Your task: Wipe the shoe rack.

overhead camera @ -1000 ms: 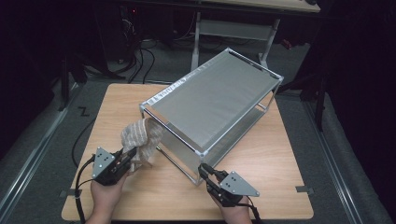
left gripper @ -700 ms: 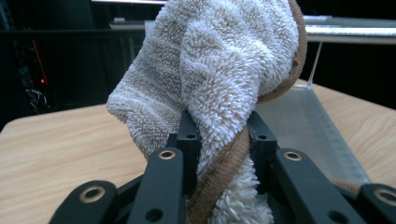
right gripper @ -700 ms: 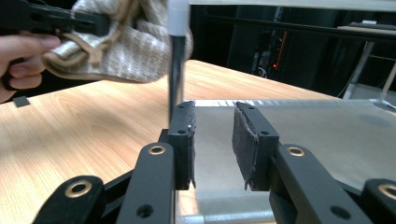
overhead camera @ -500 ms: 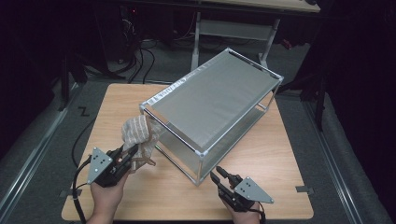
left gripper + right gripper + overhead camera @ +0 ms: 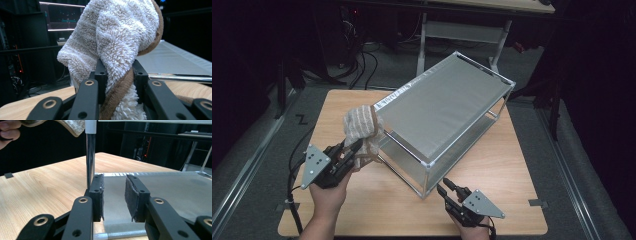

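My left gripper point(image 5: 353, 151) sits lower left of the frame, jaws clamped; my right gripper point(image 5: 445, 189) at the bottom centre-right, jaws just opening, nothing between

Each black tool point(image 5: 352, 149) carries a grey three-cornered plate, brass-ringed pivots and a trailing black cable.

One towel point(image 5: 360, 126), one two-tier metal rack point(image 5: 447, 105), one wooden table point(image 5: 522, 200), two tools

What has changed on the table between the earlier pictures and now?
The left hand-held gripper has lifted the towel higher beside the rack. The right hand-held gripper drew back from the rack's near corner, its empty jaws just opening slightly. The rack stayed put.
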`<action>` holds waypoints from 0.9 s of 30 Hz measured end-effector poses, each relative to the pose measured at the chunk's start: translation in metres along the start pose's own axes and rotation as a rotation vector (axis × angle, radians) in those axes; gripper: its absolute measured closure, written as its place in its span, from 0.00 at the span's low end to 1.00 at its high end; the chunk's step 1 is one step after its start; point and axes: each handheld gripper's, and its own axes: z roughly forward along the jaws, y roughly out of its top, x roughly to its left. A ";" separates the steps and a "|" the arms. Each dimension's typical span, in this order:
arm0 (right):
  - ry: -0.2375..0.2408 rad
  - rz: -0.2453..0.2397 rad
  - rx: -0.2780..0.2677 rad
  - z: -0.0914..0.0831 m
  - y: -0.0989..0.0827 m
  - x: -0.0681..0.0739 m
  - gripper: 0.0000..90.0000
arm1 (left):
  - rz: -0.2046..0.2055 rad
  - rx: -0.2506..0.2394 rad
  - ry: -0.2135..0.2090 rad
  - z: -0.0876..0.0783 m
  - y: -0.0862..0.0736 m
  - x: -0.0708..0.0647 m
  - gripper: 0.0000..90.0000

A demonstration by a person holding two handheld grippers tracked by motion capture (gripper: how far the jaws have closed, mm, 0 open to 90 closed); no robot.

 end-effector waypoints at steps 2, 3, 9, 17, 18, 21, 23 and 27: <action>0.001 0.005 0.000 0.000 0.000 0.000 0.76 | -0.005 0.027 -0.005 0.009 -0.003 0.002 0.81; 0.001 0.002 -0.001 0.000 0.000 -0.001 0.76 | -0.005 0.038 -0.006 0.012 -0.005 0.002 0.81; 0.000 0.009 0.002 -0.001 -0.002 -0.002 0.76 | 0.016 0.139 0.026 0.033 -0.025 0.011 0.81; -0.002 0.015 0.003 -0.001 -0.003 -0.003 0.76 | -0.003 0.179 0.094 0.036 -0.034 0.033 0.80; -0.002 0.014 0.002 -0.001 -0.003 -0.003 0.76 | -0.001 0.178 0.088 0.035 -0.033 0.031 0.80; 0.000 0.014 0.003 0.000 -0.003 -0.003 0.76 | 0.002 0.170 0.061 0.033 -0.031 0.022 0.80; 0.000 0.013 0.004 0.000 -0.003 -0.003 0.76 | 0.003 0.164 0.034 0.031 -0.030 0.014 0.80; -0.002 0.014 0.004 0.000 -0.003 -0.002 0.75 | 0.000 0.157 -0.028 0.026 -0.029 -0.008 0.80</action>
